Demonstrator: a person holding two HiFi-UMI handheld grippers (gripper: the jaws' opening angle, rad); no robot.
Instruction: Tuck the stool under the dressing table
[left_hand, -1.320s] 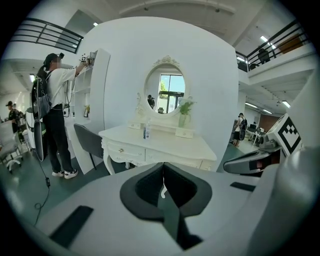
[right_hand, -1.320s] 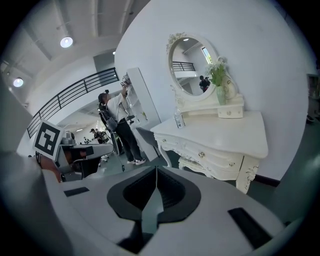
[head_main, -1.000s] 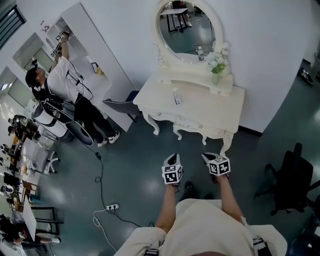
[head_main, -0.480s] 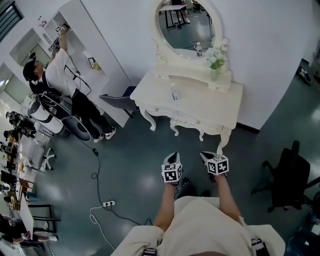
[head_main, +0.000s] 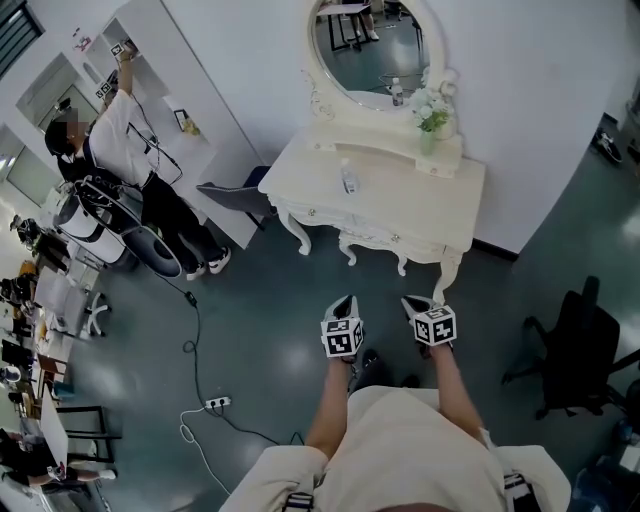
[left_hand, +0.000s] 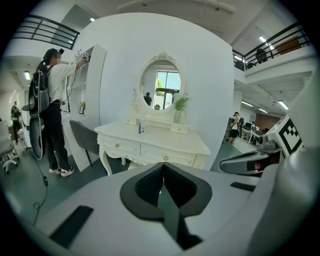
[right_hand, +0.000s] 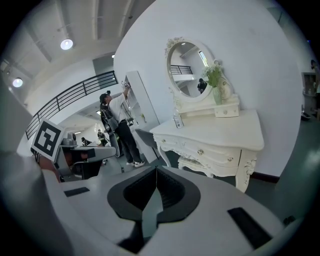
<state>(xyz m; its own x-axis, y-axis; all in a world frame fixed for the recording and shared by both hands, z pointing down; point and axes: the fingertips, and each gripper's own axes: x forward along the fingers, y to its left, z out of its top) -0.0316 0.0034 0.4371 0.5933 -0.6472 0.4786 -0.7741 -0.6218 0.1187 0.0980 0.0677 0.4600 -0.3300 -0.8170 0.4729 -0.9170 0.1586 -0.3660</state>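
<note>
Up close, the left gripper (left_hand: 162, 167) is showing its jaws pressed together with nothing between them. The right gripper (right_hand: 156, 172) is likewise showing its jaws closed and empty. In the head view both grippers are being held side by side, apart from each other, above the dark green floor (head_main: 270, 330). They are pointing towards the front of the white dressing bench (head_main: 400, 200) and touching nothing.

The bench is standing against the white wall, its drawer front facing the grippers. Its long axis is running left to right in the head view, sloping slightly down to the right. The stool (right_hand: 194, 164) is showing only in part, as a pale ornate shape sitting under the bench between its front legs. Its wider side appears to be lying along the drawer front, but most of it is hidden.

On the bench a small bottle (head_main: 348, 180) is standing near the middle and a vase of greenery (head_main: 430, 120) is standing at the back right, beside the oval mirror (head_main: 365, 45).

To the left, a grey chair (head_main: 235, 195) is standing beside the bench. Beyond it a person (head_main: 120, 150) is reaching up to a white shelf unit (head_main: 185, 90). A black office chair (head_main: 575, 350) is standing well apart to the right.
</note>
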